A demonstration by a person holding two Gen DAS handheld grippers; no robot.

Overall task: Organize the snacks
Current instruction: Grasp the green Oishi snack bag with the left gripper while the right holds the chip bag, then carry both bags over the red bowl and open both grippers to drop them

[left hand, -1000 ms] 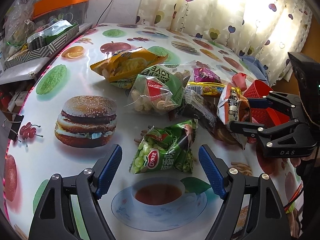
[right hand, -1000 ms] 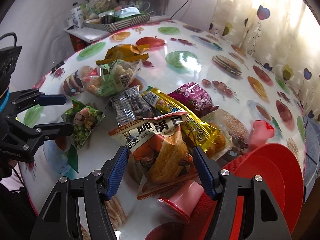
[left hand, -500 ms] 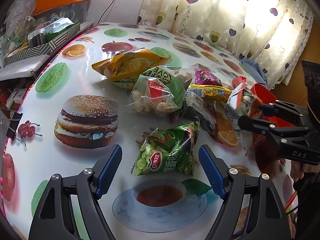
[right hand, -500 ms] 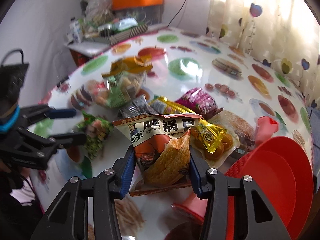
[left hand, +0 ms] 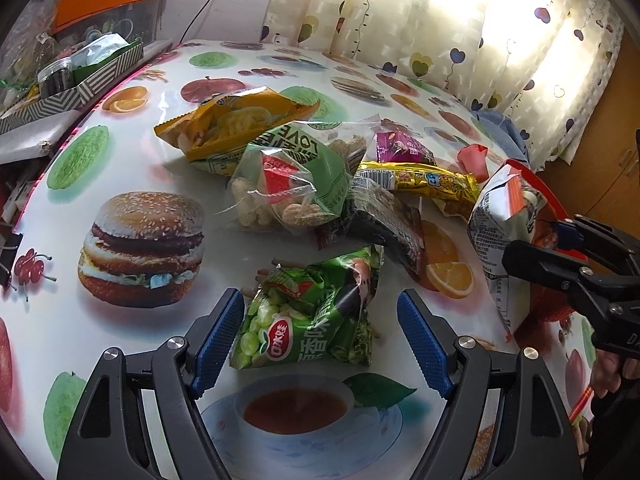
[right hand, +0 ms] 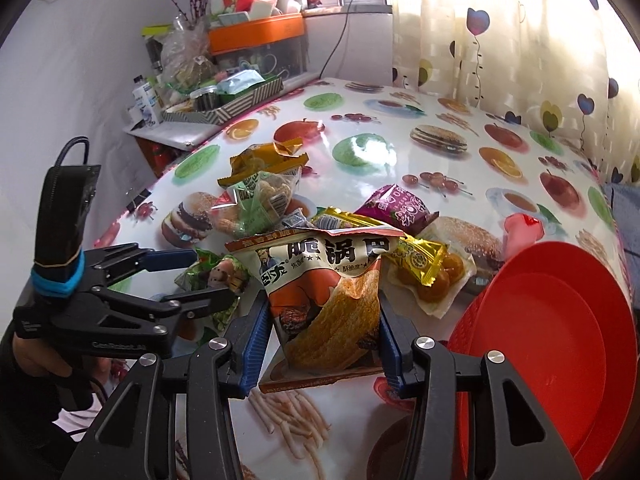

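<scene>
Your right gripper (right hand: 322, 330) has just closed its blue pads on the crispy rice snack bag (right hand: 326, 300), which a second ago lay loose on the pile and now hangs clear of the table (right hand: 372, 152) beside the red basket (right hand: 560, 320), so I judge the pick done and the drop next. The bag stands nearly upright, long axis vertical, printed top away from you. Further left, your left gripper (left hand: 320, 340) hovers wide open, holding nothing, astride the green pea bag (left hand: 308, 320).
</scene>
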